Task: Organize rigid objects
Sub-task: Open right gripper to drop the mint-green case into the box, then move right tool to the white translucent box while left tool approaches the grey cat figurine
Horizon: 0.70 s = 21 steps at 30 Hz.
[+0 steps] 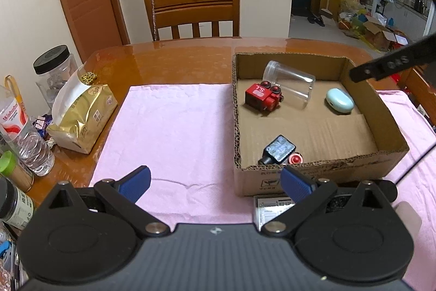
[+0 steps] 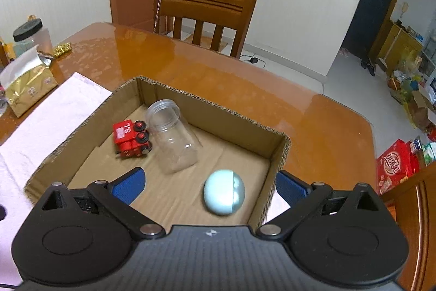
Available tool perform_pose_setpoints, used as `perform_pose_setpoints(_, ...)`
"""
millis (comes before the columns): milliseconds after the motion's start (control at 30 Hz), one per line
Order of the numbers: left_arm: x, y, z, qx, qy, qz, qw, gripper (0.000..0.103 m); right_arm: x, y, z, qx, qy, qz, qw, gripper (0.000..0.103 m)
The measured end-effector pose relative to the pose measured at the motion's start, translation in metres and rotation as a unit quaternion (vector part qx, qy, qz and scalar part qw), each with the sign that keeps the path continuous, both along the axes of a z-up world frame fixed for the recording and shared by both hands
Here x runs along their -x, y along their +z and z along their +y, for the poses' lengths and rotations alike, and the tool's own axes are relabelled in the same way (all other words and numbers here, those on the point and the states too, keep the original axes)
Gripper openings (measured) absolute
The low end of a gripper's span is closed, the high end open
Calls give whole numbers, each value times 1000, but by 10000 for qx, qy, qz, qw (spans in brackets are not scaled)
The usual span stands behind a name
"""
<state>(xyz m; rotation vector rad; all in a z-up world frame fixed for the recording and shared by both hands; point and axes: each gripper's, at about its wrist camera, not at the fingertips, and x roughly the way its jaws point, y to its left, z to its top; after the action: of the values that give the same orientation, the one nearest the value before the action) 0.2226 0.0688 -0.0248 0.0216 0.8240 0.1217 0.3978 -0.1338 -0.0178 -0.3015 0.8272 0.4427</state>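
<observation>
From the left wrist, the left tool (image 1: 215,183) hung released, low over the pink cloth (image 1: 169,127) before the cardboard box (image 1: 321,173), where the clear jar (image 1: 290,87) lay tipped, mouth toward the far-left corner, beside the red toy train (image 1: 263,97). From the right wrist, the right tool (image 2: 209,186) hung released above the box's near right corner, over the pale blue egg-shaped case (image 2: 224,191); the jar's long axis ran from that corner toward the case.

Wooden table (image 1: 169,56) as landmark: chair (image 1: 192,11) behind far edge; gold foil bag (image 1: 81,113), black-lidded jar (image 1: 54,67), water bottle (image 1: 24,132) along left side (crowded); pink cloth (image 1: 169,132) spread on top.
</observation>
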Motion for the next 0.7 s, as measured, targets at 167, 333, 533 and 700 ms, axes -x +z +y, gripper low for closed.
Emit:
perform_pose_setpoints(167, 9, -1, -4, 30, 1, -7, 10000, 101, 44, 10, -19, -120, -66, -2, 9999, 103)
perform_pose_setpoints(333, 19, -4, -9, 28, -46, -14, 10000, 101, 92, 0, -42, -282, -182, 131, 9994, 103)
perform_pose_setpoints(533, 28, -12, -17, 50, -165, 112, 9998, 101, 145, -45, -48, -248, -13, 782, 9966, 103)
perform_pose_setpoints(700, 36, -15, -25, 52, -296, 42, 9995, 101, 174, -78, -34, 117, 169, 1035, 9944, 103)
